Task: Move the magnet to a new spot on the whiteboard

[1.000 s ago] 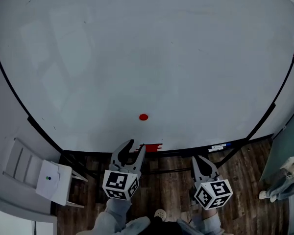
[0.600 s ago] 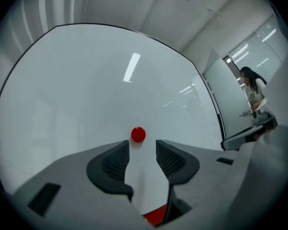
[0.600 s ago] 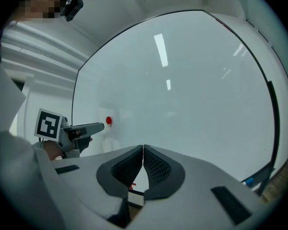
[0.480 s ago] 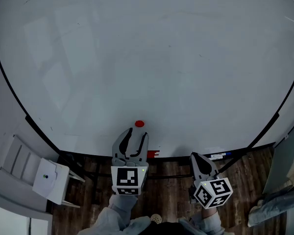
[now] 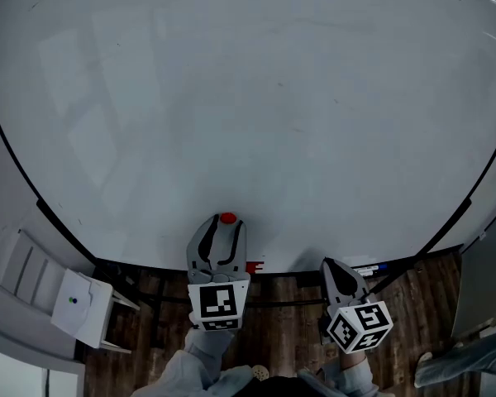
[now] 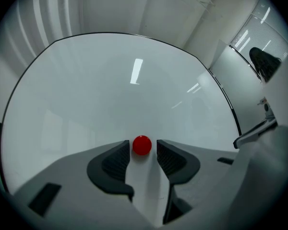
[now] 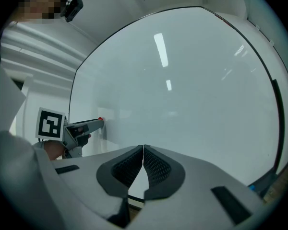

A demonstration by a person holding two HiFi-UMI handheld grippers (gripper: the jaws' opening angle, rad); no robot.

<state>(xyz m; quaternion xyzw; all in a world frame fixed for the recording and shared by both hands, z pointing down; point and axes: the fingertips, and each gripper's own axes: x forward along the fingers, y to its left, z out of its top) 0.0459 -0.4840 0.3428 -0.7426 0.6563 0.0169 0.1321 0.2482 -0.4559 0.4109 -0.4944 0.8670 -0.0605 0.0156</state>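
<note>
- Closing in on the red magnet (image 6: 142,145) with the left gripper (image 5: 223,228), low on the whiteboard (image 5: 248,98), just above its bottom ledge (image 5: 306,265).
- Having just spread the left jaws wider, framing the magnet between the tips without yet pinching it.
- Holding the right gripper (image 7: 143,148) off to the side near the ledge, jaws clenched together on nothing.
- Judged to be at the grasp step, with no relocation begun.
- Next, most likely: squeeze squarely on the magnet's rim, pull or slide it free of the board, carry to a bare patch well away, and press flat before letting go.
- Counted: one magnet, one whiteboard, two grippers, plus one blue-capped marker (image 5: 368,268) and one small red item (image 5: 256,265) on the ledge.
</note>
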